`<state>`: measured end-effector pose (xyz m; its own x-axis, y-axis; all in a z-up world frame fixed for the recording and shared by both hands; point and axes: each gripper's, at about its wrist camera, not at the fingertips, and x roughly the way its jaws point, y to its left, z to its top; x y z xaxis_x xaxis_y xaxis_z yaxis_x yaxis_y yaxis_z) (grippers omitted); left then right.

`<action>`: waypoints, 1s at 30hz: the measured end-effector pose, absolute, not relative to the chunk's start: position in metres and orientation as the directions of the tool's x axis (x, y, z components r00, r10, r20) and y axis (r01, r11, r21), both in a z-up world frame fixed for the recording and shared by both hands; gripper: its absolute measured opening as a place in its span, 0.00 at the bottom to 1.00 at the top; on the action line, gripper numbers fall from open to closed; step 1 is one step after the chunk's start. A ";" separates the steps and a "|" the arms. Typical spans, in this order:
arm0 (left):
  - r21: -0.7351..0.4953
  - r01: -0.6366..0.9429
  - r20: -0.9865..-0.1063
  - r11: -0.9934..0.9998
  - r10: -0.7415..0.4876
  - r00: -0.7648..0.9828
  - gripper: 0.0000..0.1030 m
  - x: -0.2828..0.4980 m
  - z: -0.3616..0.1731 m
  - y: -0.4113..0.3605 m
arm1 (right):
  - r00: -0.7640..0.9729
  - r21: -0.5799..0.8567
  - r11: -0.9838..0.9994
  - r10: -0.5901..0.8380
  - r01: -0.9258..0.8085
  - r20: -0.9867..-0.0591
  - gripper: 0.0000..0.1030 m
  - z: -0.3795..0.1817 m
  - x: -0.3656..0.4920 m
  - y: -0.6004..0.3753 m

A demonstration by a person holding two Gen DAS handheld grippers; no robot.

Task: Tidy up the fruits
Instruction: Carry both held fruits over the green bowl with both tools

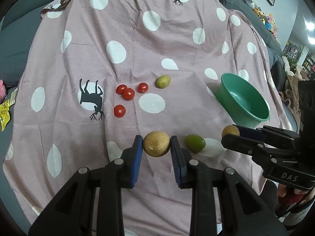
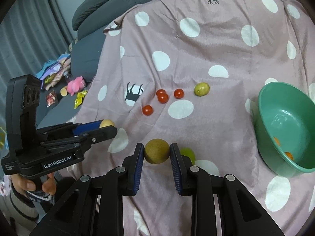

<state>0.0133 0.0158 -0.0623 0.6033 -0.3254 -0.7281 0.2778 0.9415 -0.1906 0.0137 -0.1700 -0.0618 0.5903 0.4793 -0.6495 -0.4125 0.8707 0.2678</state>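
Note:
My left gripper [image 1: 156, 144] is shut on a tan round fruit [image 1: 156, 144] low over the pink spotted cloth [image 1: 177, 49]; it shows in the right wrist view [image 2: 107, 126] too. My right gripper [image 2: 157, 151] is shut on a brownish-green round fruit [image 2: 157, 151]; it also shows in the left wrist view [image 1: 230, 132]. A green fruit [image 1: 195, 143] lies between the grippers. Several cherry tomatoes [image 1: 128, 93] and a yellow-green fruit [image 1: 163, 81] lie farther out. A green bowl [image 2: 275, 106] at the right holds orange pieces [image 2: 288, 154].
The cloth covers a grey sofa [image 2: 94, 5]. Clutter, a pink toy [image 2: 75, 84] and wrappers lie to the left off the cloth. Stuffed toys [image 1: 267, 19] and shelves stand at the far right.

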 end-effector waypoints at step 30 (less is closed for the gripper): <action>-0.126 0.396 -0.739 0.909 -0.353 0.574 0.28 0.032 -0.050 -0.057 | 0.685 0.349 0.892 0.447 -0.289 -0.575 0.28 -0.060 0.009 -0.249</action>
